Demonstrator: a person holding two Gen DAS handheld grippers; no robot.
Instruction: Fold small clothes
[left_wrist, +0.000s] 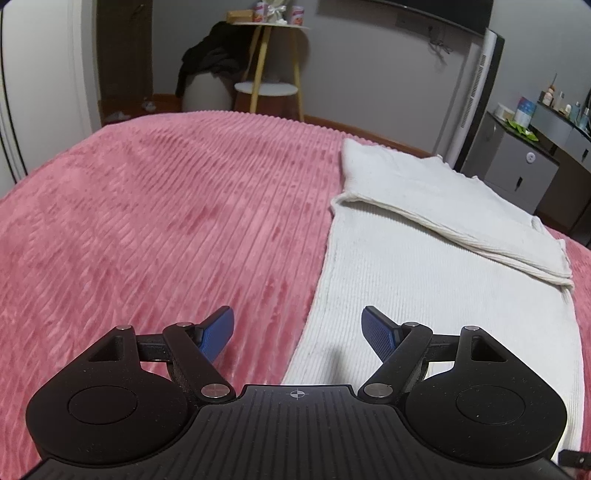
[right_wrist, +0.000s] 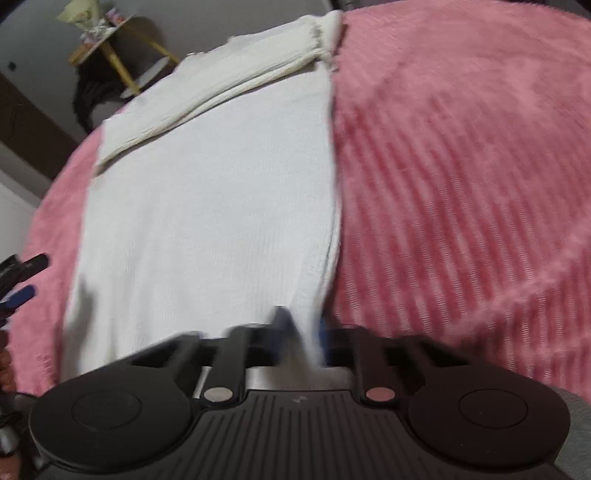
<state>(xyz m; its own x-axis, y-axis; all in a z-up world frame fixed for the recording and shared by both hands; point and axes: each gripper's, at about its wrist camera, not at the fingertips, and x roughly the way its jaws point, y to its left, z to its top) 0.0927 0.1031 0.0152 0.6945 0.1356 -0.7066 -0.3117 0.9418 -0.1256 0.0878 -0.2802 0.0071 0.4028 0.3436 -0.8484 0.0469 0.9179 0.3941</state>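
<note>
Apparently mid-fold, the white ribbed top (left_wrist: 424, 266) lay on the pink bedspread (left_wrist: 166, 221), sleeves already tucked across. The right gripper (right_wrist: 301, 328) was clamped on its near hem corner; the left gripper (left_wrist: 297, 330) hovered with jaws apart over the other corner, needing to pinch next. Blur obscured the right grip.
</note>
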